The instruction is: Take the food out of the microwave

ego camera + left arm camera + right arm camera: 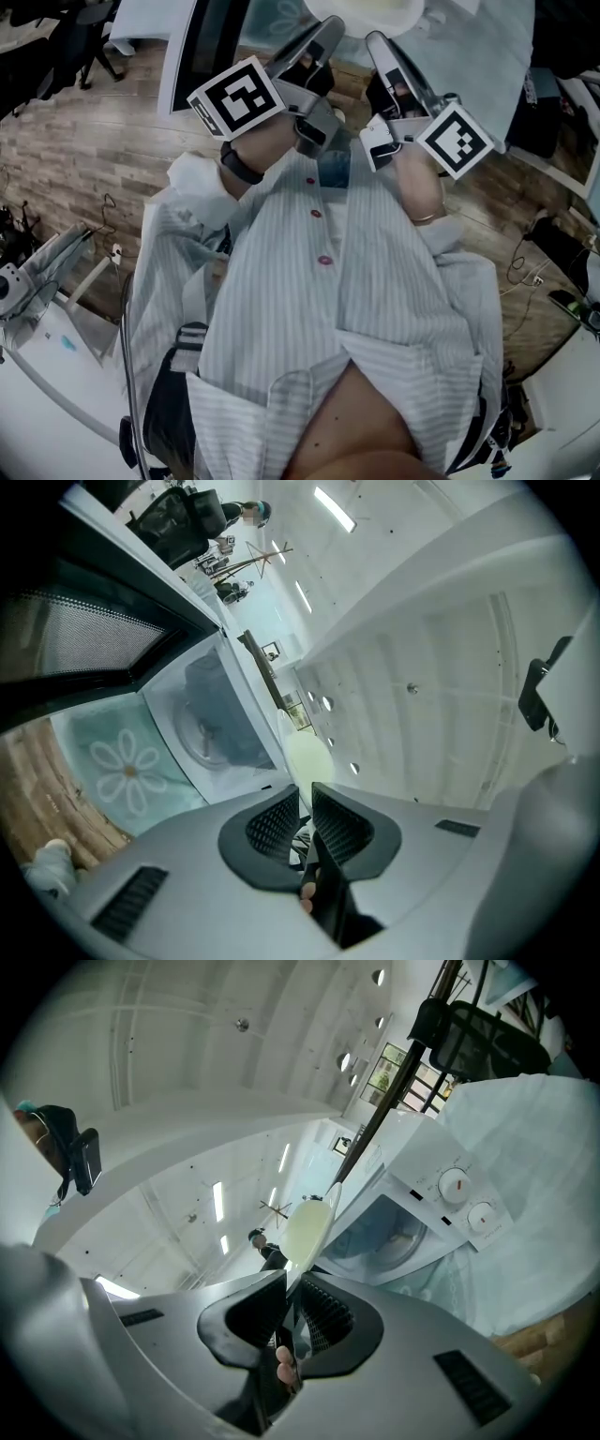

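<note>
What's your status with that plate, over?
Left tongs, right tongs both shut on plate. Plate outside open microwave. Nothing in the way.

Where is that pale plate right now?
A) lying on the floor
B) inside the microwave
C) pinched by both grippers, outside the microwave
C: the plate has its rim clamped in the left gripper and the right gripper, with the open microwave standing behind it.

plate (pixel 305 1227) looks smooth and glossy, ceramic I think, hard to tell. microwave (pixel 422 1208) is shiny white painted metal. right gripper (pixel 292 1281) is matt grey plastic with ribbed black rubbery pads (pixel 328 1321). floor (pixel 84 159) is wood plank, shirt (pixel 281 300) striped cloth.
</note>
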{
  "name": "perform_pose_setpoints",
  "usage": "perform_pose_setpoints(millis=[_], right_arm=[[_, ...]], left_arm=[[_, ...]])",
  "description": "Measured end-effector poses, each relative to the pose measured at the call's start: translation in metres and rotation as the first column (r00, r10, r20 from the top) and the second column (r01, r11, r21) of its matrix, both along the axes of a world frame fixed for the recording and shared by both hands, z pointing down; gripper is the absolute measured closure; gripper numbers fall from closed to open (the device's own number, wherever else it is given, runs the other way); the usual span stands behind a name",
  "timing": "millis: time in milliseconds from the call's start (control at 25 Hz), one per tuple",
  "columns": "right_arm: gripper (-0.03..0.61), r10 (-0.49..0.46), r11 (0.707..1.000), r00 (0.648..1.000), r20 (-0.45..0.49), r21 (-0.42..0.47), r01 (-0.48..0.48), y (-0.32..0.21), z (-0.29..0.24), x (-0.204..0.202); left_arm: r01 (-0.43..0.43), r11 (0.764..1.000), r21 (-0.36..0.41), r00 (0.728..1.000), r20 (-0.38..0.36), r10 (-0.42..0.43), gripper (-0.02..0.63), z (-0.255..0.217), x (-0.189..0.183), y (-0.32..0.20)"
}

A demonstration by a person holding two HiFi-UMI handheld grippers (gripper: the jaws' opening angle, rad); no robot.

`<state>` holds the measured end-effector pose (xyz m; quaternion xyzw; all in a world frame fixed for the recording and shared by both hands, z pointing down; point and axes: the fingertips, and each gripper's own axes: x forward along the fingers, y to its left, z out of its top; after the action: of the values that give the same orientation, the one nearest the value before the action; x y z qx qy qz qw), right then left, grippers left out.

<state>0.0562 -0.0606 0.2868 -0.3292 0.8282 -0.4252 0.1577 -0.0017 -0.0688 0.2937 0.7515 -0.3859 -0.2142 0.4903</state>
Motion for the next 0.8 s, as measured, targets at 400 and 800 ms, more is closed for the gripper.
perform_pose_setpoints(millis=[400, 800], right_arm=[[0.509, 0.034, 0.999, 0.999, 0.010, -0.021, -0.033, -0.015, -0.005, 0.006], [0.509, 0.060, 0.998, 0.998, -0.001, -0.030, -0.060, -0.029, -0.004, 0.002]], left_arm=[[-0.062, 0.998, -0.023, 0.998, 0.018, 0.062, 0.563, -0.007, 0.005, -0.020], [-0.094, 0.995, -0.021, 0.995, 0.021, 0.094, 0.563, -0.008, 0.000, -0.036]])
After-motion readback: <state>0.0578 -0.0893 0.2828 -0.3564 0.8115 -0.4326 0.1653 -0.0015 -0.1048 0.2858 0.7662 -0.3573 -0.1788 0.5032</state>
